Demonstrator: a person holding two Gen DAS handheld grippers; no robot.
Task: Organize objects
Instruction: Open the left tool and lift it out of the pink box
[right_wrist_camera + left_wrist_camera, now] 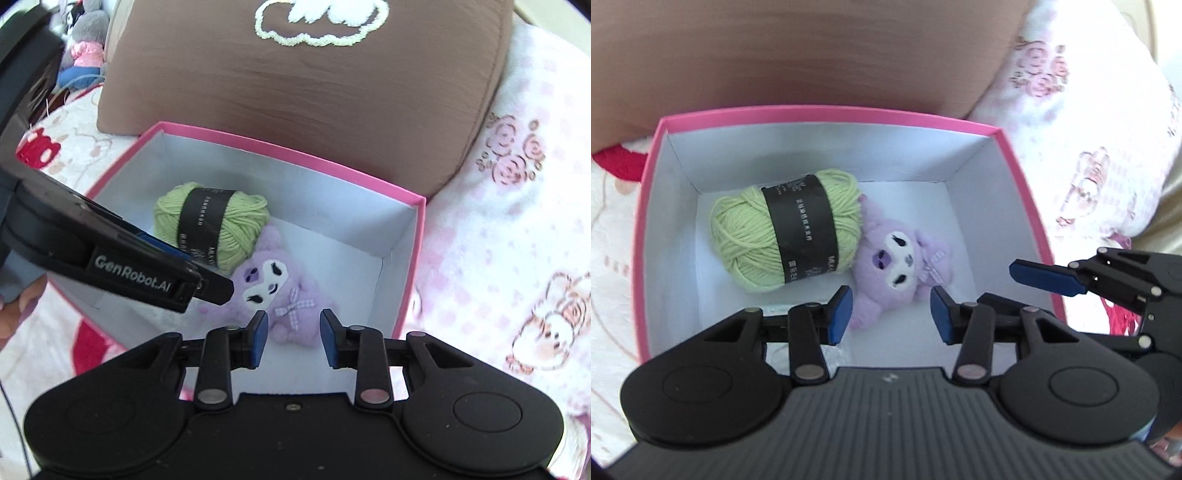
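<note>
Two grippers hang over the pink box (1027, 192), both released and empty: the left gripper (891, 314) spreads its pads above the purple plush toy (905, 266), and the right gripper (293, 338) hovers alongside. The plush lies inside the box against the green yarn ball (783, 236), seemingly already stowed.

Angled steeply downward side by side: left hand-held gripper (891, 313) parted and empty, right hand-held gripper (293, 339) likewise gapped, gripping nothing.
</note>
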